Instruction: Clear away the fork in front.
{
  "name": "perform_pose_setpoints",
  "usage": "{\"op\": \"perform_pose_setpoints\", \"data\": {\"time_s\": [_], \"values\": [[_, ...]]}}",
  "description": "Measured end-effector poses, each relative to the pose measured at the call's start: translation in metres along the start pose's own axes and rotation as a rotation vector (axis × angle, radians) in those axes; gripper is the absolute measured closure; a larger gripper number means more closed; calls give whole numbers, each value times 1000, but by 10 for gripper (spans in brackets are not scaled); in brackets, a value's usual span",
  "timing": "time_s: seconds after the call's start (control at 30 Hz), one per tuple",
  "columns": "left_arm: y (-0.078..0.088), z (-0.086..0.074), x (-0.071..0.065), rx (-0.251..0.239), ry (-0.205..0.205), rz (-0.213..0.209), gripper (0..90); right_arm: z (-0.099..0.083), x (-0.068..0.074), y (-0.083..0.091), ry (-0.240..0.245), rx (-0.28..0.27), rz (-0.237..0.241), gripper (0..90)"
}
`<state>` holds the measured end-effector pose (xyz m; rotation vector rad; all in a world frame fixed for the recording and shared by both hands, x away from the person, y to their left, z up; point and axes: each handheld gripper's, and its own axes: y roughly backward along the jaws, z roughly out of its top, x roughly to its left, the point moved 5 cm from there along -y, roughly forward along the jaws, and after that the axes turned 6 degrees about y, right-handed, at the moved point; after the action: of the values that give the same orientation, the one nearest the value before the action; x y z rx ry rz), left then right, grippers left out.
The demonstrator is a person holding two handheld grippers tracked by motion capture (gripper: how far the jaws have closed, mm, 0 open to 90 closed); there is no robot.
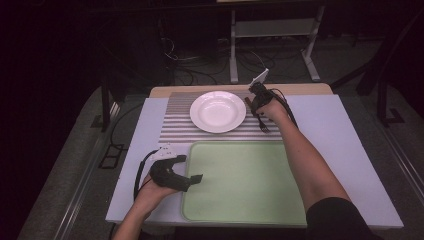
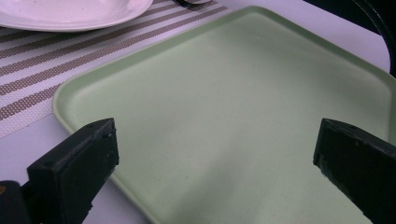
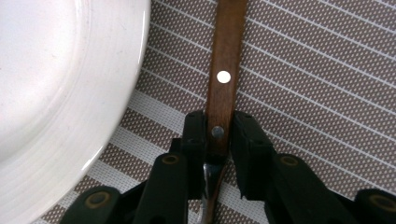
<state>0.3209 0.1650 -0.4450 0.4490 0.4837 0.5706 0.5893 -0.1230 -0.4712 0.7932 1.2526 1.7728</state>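
Fork point(image 3: 224, 79), pinched by its wooden handle between the right gripper's point(image 3: 219, 135) closed fingers, needs level carrying clear of the plate point(image 3: 60, 93); left gripper point(image 2: 215, 158) gapes empty.

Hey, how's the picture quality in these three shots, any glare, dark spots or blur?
High view: dim and dark around the table's edges, with soft glare on the white plate. Left gripper view: evenly lit, a faint shadow across the green tray, near jaws slightly soft. Right gripper view: sharp on the wooden handle and striped placemat; the plate is overexposed.
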Motion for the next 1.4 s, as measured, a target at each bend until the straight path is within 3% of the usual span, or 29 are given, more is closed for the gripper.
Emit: {"op": "perform_pose_setpoints", "data": {"time_s": [0.27,0.57,1.0,1.4], "values": [[0,0,0,2,-2,-1,0,-2,0,1,32,-17,-6,771],[-1,-1,0,4,1,2,0,-11,-7,11,16,-70,37,772],[-2,-1,0,5,-1,6,0,-33,-19,61,-3,-234,109,772],[-2,2,-2,-3,3,12,0,-74,-2,104,61,-406,185,772]]}}
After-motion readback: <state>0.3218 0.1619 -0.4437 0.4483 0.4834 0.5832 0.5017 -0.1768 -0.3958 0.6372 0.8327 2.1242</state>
